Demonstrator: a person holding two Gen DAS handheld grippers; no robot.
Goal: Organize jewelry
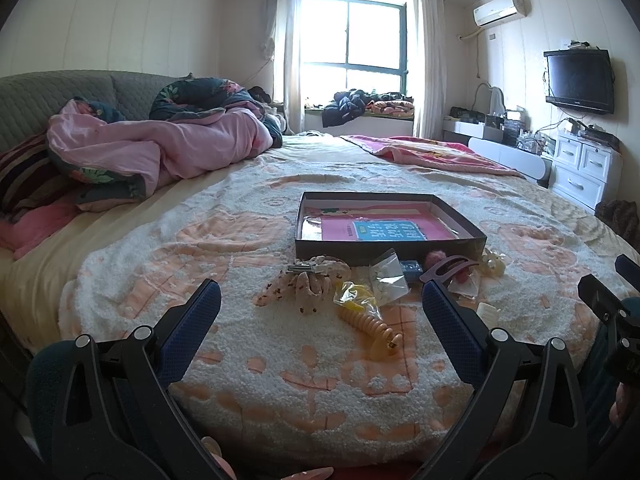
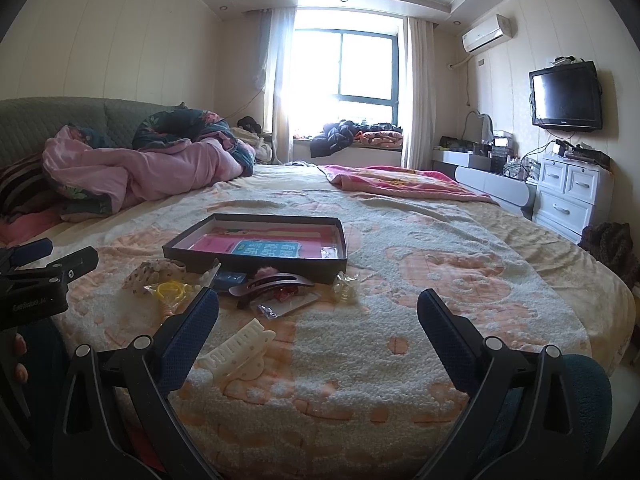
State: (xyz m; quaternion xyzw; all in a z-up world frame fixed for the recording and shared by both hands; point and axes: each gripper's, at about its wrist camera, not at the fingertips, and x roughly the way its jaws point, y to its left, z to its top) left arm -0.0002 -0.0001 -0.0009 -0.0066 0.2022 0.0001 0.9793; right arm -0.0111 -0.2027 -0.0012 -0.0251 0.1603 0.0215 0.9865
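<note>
A dark shallow box [image 1: 384, 246] [image 2: 248, 260] with a pink and blue booklet inside lies on the bed. Hair accessories lie in front of it: a floral scrunchie [image 1: 304, 284], a beige spiral clip [image 1: 374, 328], small clear bags [image 1: 386, 280], a dark curved hair clip [image 2: 272, 285], a white claw clip [image 2: 238, 354], yellow hair ties in a bag [image 2: 172, 292]. My left gripper [image 1: 322, 300] is open above the spiral clip and holds nothing. My right gripper [image 2: 318, 310] is open and empty, with the white claw clip by its left finger.
The bed has a fuzzy cream and orange blanket [image 2: 400, 280]. A rumpled pink duvet [image 1: 152, 148] lies at the back left. A pink blanket [image 2: 400, 184] lies at the back right. White drawers [image 2: 568, 192] and a wall TV [image 2: 566, 96] stand on the right.
</note>
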